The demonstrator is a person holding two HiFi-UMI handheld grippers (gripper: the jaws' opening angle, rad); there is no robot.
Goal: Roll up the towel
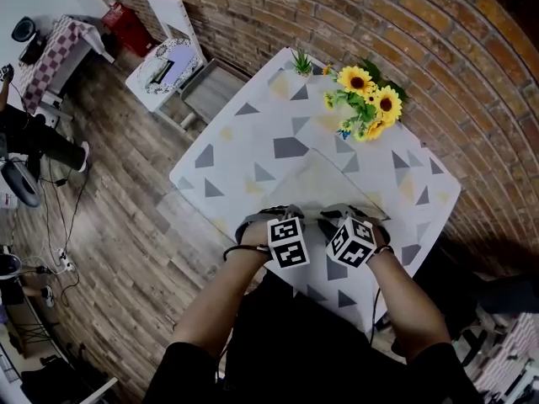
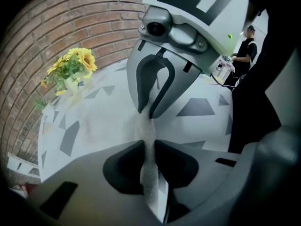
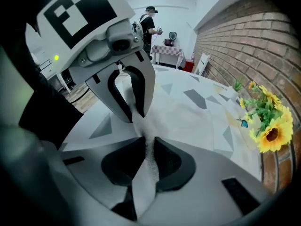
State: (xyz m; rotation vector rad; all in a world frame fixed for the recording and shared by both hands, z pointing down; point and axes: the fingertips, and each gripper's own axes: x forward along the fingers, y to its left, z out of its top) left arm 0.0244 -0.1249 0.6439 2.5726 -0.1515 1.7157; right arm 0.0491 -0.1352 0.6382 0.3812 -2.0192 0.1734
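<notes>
Status: we judge the task is barely started. No roll shows anywhere. The towel (image 1: 328, 182) lies flat and spread on the table (image 1: 221, 151), pale against the triangle-print top, and reaches from the near edge toward the sunflowers (image 1: 370, 99) at the far right corner. Only its near edge is worked, and both tools sit on it side by side, close to each other.

Left gripper (image 2: 148, 155): jaws narrow, only a slim gap between them. That gap is filled with white terry, and the dark pads (image 2: 124, 166) press on it from both sides. It's a pinch on the towel edge, not an empty close. The cloth is drawn up into a thin ridge that runs on ahead to the other tool.

Right gripper (image 3: 149, 160): same picture. Jaws nearly together, with a fold of towel clamped between the pads (image 3: 171, 165). The cloth passes through and hangs out behind the jaws. The ridge links it to the left tool's pinch.

Left to do, as we read it:
- turn the pinched edge over onto the flat part
- carry the roll away from us along the whole towel

The grips sit near mid-edge, so we can't see whether the outer corners will follow. The risk is a loose or skewed first turn.
</notes>
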